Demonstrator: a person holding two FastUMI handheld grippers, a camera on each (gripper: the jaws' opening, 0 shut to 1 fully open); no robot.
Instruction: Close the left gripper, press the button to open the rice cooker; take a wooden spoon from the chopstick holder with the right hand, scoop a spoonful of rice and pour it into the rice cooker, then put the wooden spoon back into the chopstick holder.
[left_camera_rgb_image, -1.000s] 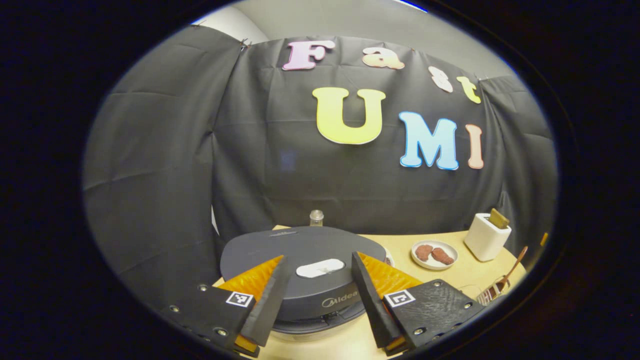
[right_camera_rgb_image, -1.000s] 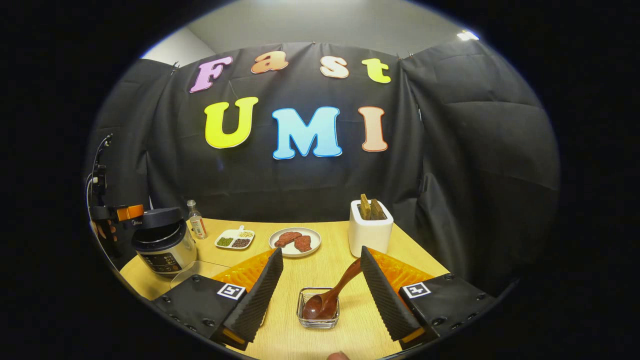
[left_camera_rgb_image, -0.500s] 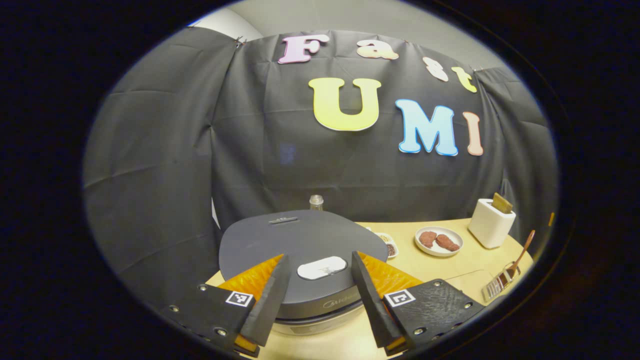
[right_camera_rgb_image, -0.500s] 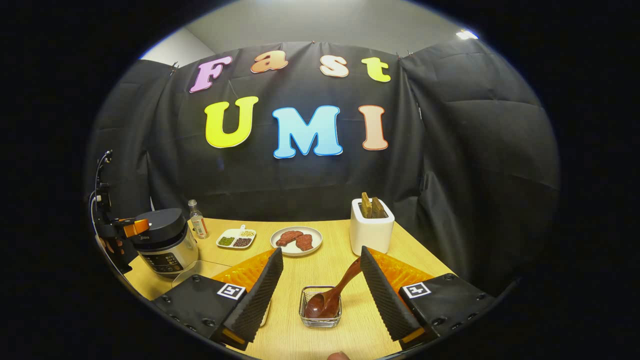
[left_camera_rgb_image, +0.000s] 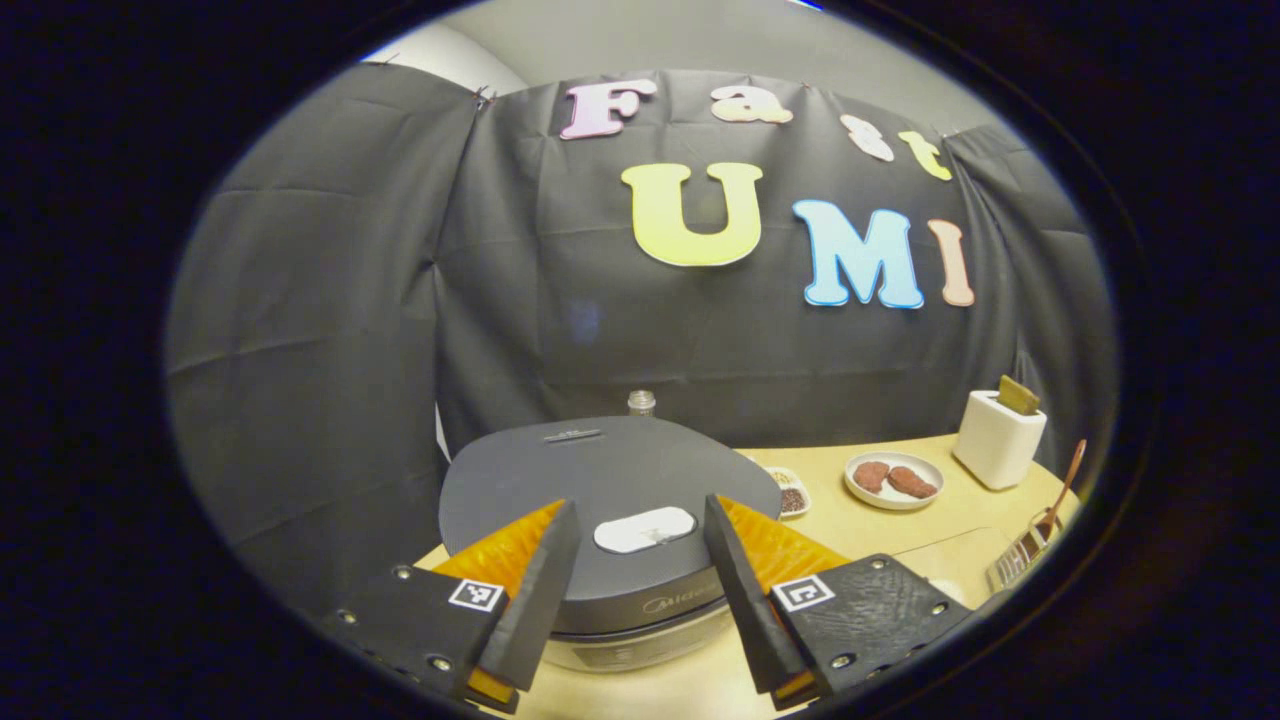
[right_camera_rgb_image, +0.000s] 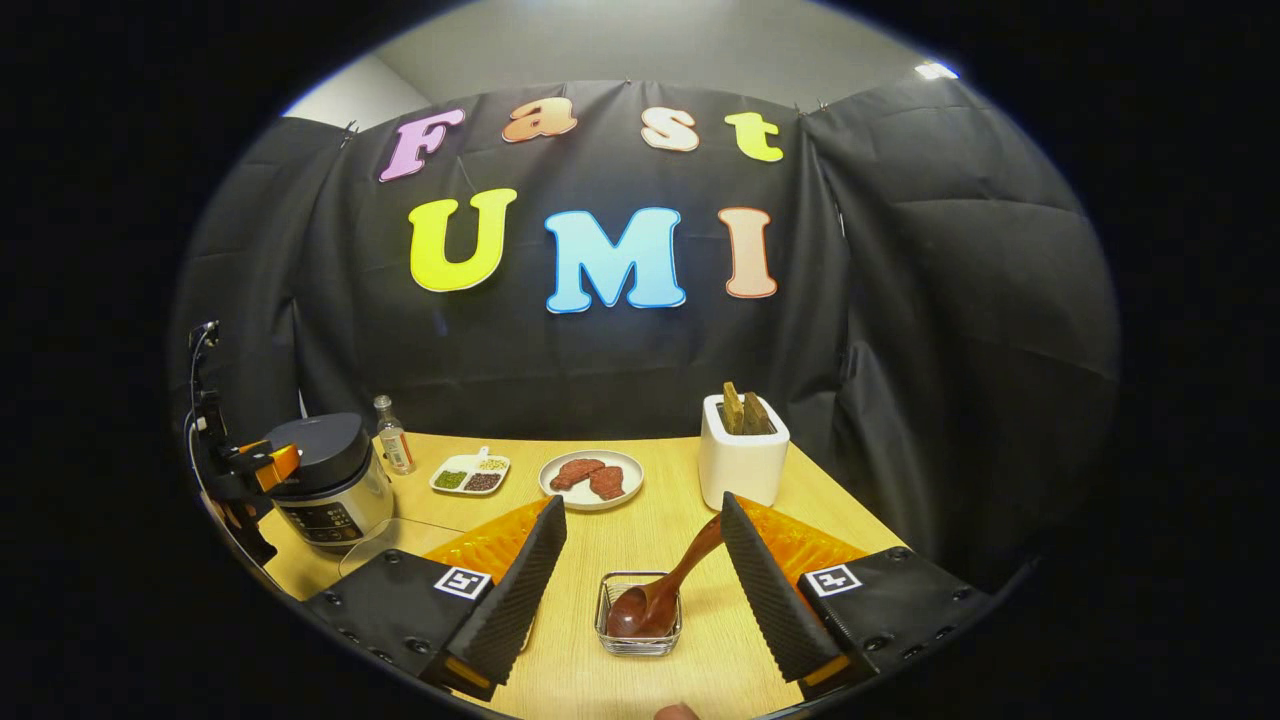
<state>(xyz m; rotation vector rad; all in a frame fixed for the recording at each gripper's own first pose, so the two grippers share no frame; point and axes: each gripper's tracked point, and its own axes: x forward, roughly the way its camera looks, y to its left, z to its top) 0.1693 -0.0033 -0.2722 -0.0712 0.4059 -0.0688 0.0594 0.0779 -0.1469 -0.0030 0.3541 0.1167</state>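
Observation:
The dark grey rice cooker (left_camera_rgb_image: 600, 470) stands close in the left gripper view, lid down, its white button (left_camera_rgb_image: 645, 529) near the lid's front. My left gripper (left_camera_rgb_image: 640, 505) hovers open just above the lid, one finger on each side of the button. In the right gripper view the cooker (right_camera_rgb_image: 325, 480) is at the table's far left, with the left gripper (right_camera_rgb_image: 250, 468) at its front-left. The wooden spoon (right_camera_rgb_image: 650, 600) leans in a small clear holder (right_camera_rgb_image: 638, 642). My right gripper (right_camera_rgb_image: 642, 503) stands open above the holder, the spoon's handle near the right finger.
A white holder (right_camera_rgb_image: 742, 465) with brown pieces stands at the back right. A plate of brown food (right_camera_rgb_image: 590, 478), a small divided dish (right_camera_rgb_image: 470, 475) and a little bottle (right_camera_rgb_image: 393, 440) line the back of the wooden table (right_camera_rgb_image: 640, 540). A clear flat container (right_camera_rgb_image: 385, 545) lies by the cooker.
The left gripper has shifted and tilted a little over the cooker, so more of the lid shows. In the right gripper view it has sunk beside the cooker. The right gripper has hardly moved.

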